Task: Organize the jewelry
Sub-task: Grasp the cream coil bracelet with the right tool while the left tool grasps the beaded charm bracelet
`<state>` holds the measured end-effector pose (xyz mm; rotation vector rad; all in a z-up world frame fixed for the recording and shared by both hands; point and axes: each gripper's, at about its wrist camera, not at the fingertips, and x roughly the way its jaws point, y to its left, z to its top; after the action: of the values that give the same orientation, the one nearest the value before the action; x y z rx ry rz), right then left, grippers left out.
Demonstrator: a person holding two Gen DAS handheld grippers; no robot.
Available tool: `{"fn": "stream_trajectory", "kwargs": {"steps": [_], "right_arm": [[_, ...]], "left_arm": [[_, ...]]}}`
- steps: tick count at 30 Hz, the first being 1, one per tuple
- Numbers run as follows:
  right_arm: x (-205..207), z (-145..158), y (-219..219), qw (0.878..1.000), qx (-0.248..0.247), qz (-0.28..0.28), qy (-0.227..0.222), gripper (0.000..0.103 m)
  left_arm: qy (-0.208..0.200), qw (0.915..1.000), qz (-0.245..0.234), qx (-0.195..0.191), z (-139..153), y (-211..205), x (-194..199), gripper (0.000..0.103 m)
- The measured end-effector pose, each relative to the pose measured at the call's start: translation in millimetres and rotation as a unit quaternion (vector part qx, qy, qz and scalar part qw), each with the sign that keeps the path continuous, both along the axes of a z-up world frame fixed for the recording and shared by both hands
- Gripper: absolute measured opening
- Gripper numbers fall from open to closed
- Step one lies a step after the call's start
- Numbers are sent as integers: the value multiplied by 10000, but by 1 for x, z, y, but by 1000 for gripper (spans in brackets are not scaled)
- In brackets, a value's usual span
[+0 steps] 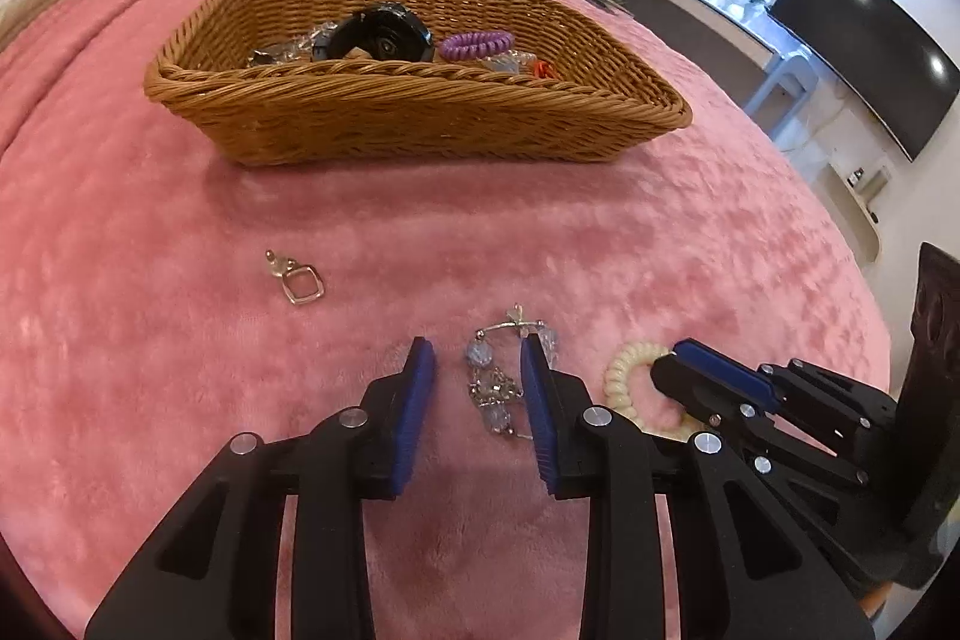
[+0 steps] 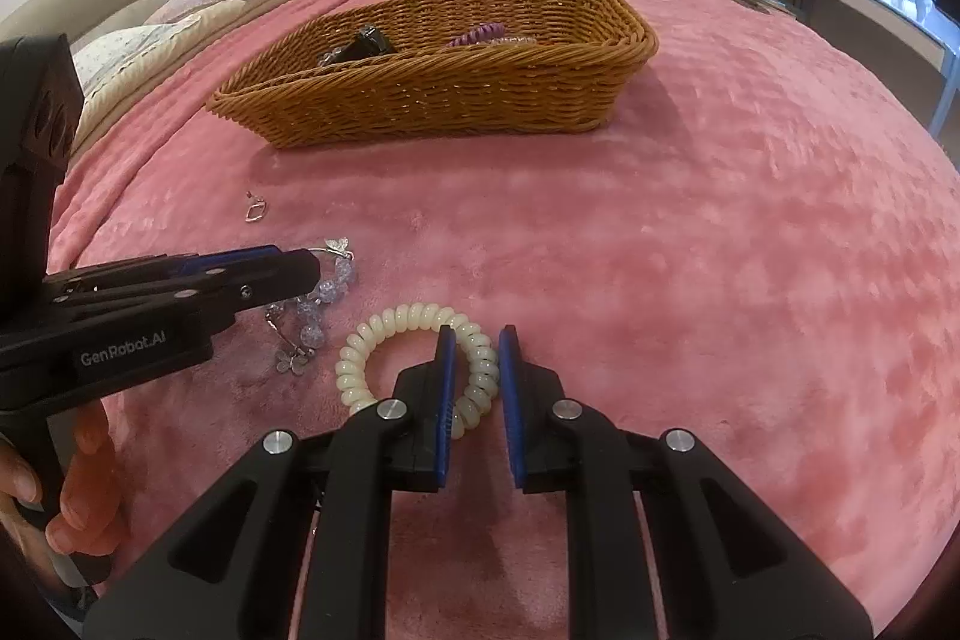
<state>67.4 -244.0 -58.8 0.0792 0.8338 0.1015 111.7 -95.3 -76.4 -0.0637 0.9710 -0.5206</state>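
A bracelet of pale blue crystal beads (image 1: 489, 388) lies on the pink blanket, between the blue pads of my left gripper (image 1: 477, 343). The right pad is against it and the left pad stands off, so the jaws are open. To its right my right gripper (image 1: 669, 361) is shut on a cream spiral hair tie (image 1: 627, 370). In the right wrist view its pads (image 2: 477, 334) pinch the near right side of the hair tie's ring (image 2: 384, 322), and the left gripper (image 2: 315, 268) reaches over the bracelet (image 2: 312, 307). A wicker basket (image 1: 390, 85) stands further back.
A small silver pendant (image 1: 297, 280) lies loose on the blanket, left of the bracelet. The basket (image 2: 450, 64) holds a purple spiral hair tie (image 1: 477, 43), a black round object (image 1: 378, 37) and other pieces. Pillows lie far left; a desk and monitor (image 1: 870, 46) stand right.
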Motion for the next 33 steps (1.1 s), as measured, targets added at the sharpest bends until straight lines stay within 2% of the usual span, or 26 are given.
{"fn": "stream_trajectory", "kwargs": {"steps": [3,5,6,7,8,12,15,19,24,27,31,33], "right_arm": [[0,0,0,10000,11,22,14,13],[0,-1,0,10000,19,19,20,13],[1,-1,-1,10000,28,21,22,13],[1,-1,-1,10000,44,26,23,13],[1,-1,-2,10000,70,31,24,13],[0,-2,-4,9998,188,51,13,13],[0,-2,-7,9996,292,54,15,14],[0,-2,-4,9998,196,27,-14,15],[-1,-3,7,9999,-25,112,-13,26],[-1,-4,15,9994,-319,108,-2,27],[-1,-5,19,9989,-464,110,-1,27],[-1,-5,18,9989,-453,116,-10,25]], "left_arm": [[-107,9995,-37,292,0,-8,-3,28],[-289,9974,-29,661,0,-18,-7,27],[-370,9962,-14,794,0,-20,-9,23],[-480,9944,12,938,0,-22,-12,13],[-523,9939,26,966,0,-23,-13,13],[-569,9956,198,714,4,-8,-18,13],[-605,9958,517,441,9,15,-22,13],[-613,9950,767,199,11,42,-30,13],[-469,9959,768,36,5,54,-35,13],[-379,9971,659,35,1,51,-37,13],[-318,9979,565,34,-2,51,-41,14],[-289,9983,508,21,-3,51,-41,19]]}}
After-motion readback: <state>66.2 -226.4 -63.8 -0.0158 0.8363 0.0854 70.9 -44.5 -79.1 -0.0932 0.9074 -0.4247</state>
